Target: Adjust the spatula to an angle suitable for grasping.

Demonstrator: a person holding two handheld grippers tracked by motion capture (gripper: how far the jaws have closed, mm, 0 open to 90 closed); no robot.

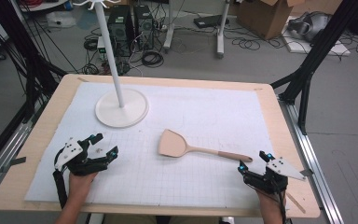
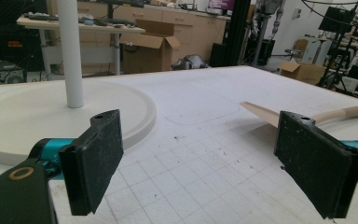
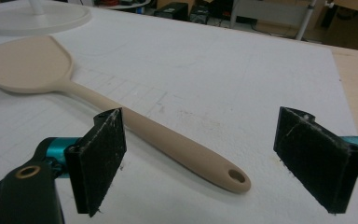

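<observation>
High view: a beige spatula point(image 1: 186, 148) lies on the white mat point(image 1: 205, 112) of the counter point(image 1: 28, 154), its handle end just beside the right gripper point(image 1: 252, 165), while the left gripper point(image 1: 103, 145) sits well apart near the stand point(image 1: 121, 108). Left gripper view: jaws spread wide, nothing between them, with the spatula point(image 2: 307, 116) beyond the right-hand jaw. Right gripper view: jaws wide apart and holding nothing, with the spatula's point(image 3: 121, 109) handle end lying on the mat between them.
</observation>
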